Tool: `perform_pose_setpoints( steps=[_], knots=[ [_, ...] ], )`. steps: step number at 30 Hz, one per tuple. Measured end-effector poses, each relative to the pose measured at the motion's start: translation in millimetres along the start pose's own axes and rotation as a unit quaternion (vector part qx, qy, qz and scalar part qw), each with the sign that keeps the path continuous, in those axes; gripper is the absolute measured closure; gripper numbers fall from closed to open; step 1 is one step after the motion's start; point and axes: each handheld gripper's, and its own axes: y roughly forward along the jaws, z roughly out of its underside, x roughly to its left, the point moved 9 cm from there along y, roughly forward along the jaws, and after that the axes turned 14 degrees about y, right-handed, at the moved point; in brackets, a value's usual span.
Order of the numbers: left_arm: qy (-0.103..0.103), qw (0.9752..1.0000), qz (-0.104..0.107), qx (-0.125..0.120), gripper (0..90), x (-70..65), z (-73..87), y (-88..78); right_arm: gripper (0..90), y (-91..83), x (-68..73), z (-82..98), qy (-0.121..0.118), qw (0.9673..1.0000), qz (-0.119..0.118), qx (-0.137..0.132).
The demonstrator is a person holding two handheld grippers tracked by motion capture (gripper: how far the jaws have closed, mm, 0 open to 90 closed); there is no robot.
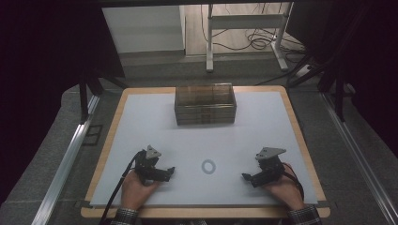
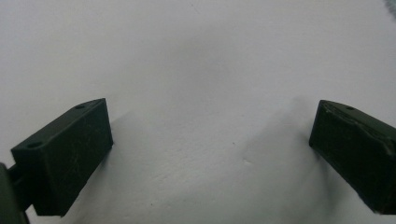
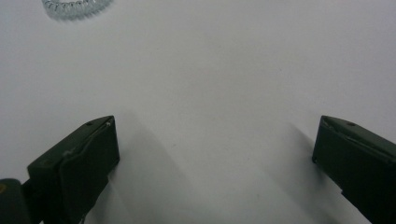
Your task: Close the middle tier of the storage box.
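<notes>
A clear coiled hair tie (image 1: 209, 166) lies on the white table mat (image 1: 202, 140) between the two grippers; in the right gripper view the same hair tie (image 3: 74, 7) sits at the top left edge. My left gripper (image 1: 170, 171) rests low on the mat to the tie's left, held by a hand, jaws spread wide with bare mat between them (image 2: 210, 135). My right gripper (image 1: 246, 177) rests to the tie's right, also open and holding nothing (image 3: 215, 144). A clear plastic compartment box (image 1: 205, 104) stands at the far middle of the mat.
The mat covers a wooden tabletop (image 1: 300, 136). Metal rails (image 1: 65, 159) run along both sides of the table. A white frame with cables (image 1: 244, 28) stands on the floor beyond it.
</notes>
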Motion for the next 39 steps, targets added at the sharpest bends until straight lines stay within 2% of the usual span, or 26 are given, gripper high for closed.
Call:
perform_pose_setpoints(
  steps=[9,13,20,30,39],
  knots=[
    [0.0,1.0,0.0,0.0,0.0,0.1,0.0,0.0,1.1,-0.8,-0.1,-0.5,0.0,1.0,-0.001,-0.001],
    [0.003,1.0,0.001,0.003,0.0,0.3,0.4,-0.3,6.9,-3.4,-0.5,-1.3,0.0,1.0,0.0,-0.004],
    [0.003,1.0,0.001,0.002,0.0,0.3,0.4,-0.2,10.2,-6.7,-0.9,-3.1,-0.007,0.9999,0.009,0.0],
    [0.003,1.0,0.001,0.002,0.0,0.3,0.4,-0.2,16.4,-10.5,3.0,-10.8,-0.036,0.9991,0.022,0.004],
    [0.003,1.0,0.001,0.002,0.0,0.3,0.4,-0.2,20.4,-10.1,3.9,-17.5,-0.067,0.9968,0.041,0.011]
  ],
)
